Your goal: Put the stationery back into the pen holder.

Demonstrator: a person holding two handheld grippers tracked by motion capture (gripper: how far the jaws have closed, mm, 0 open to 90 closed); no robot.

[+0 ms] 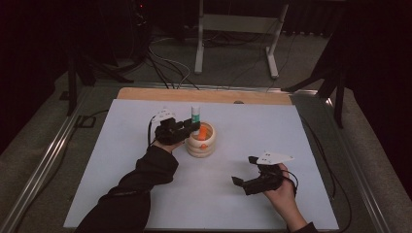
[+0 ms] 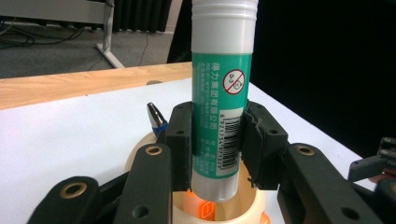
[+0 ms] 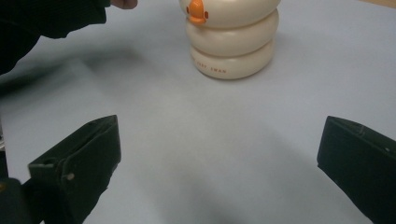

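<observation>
A cream ringed pen holder [image 1: 201,141] with an orange beak stands mid-table on the white mat; its body also faces the right gripper view [image 3: 231,39]. My left gripper [image 1: 193,127] is shut on an upright green-and-white glue stick [image 1: 196,115], whose lower end hangs just inside the holder's mouth [image 2: 219,205]. In the left gripper view the pads [image 2: 180,144] press both sides of the glue stick [image 2: 219,98]. A blue pen tip [image 2: 156,119] sticks out of the holder behind it. My right gripper [image 1: 243,180] rests low at the front right, open and with nothing between its jaws [image 3: 217,158].
The white mat [image 1: 121,160] covers a wooden table [image 1: 145,93] edged by metal rails. Cables and a white stand's legs [image 1: 269,58] lie on the floor beyond the far edge. A dark sleeve [image 1: 145,179] crosses the mat's front left.
</observation>
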